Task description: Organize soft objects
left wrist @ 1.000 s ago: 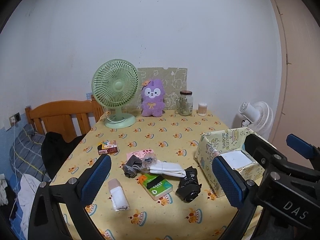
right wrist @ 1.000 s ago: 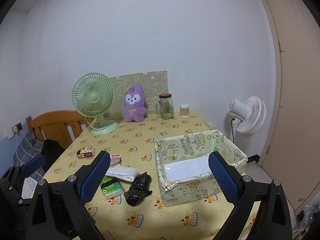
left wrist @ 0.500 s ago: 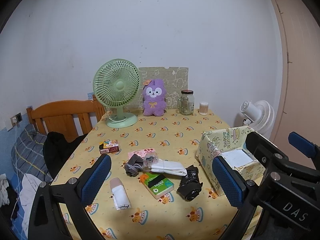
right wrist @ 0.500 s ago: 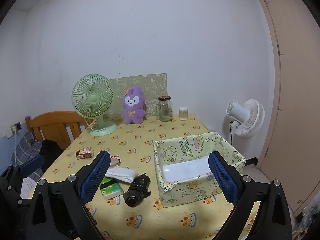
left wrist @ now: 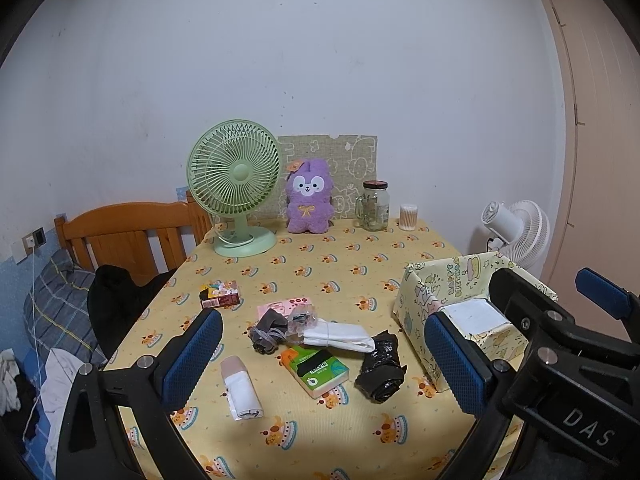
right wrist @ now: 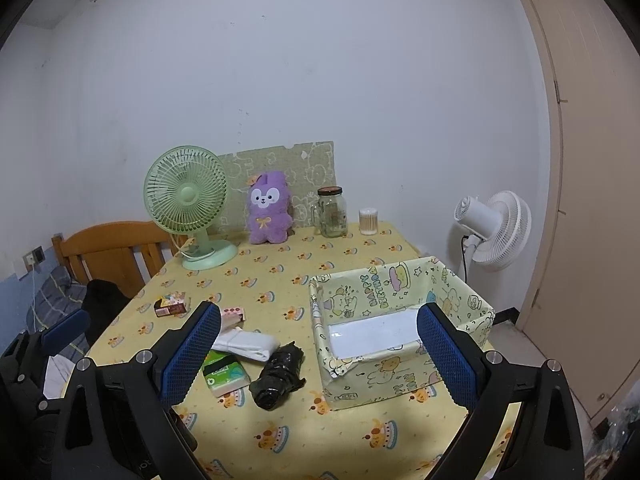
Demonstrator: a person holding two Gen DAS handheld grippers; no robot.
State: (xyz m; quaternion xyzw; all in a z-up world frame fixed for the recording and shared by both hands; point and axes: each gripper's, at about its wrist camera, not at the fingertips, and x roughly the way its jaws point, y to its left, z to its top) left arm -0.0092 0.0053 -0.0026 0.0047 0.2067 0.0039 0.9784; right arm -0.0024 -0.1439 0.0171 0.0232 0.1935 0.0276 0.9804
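We note both views have drawn back slightly; left gripper (left wrist: 320, 360) and right gripper (right wrist: 318, 354) fingers spread wide, empty. Soft items (left wrist: 340, 336) remain on tabletop (left wrist: 340, 268); box (right wrist: 400, 280) unfilled.

A loose cluster of soft things lies near the front of the table: a crumpled black plastic bag (left wrist: 381, 371), a folded white cloth (left wrist: 339, 336) just behind it, a green tissue pack (left wrist: 315, 370) lying flat, a grey bundled fabric piece (left wrist: 267, 330) and a rolled white and pink cloth (left wrist: 241, 388) set a little apart to the left. To their right stands an open, cartoon-printed box (right wrist: 400, 328), empty but for a white sheet on its floor. A purple plush toy (left wrist: 309, 197) sits upright at the far edge.
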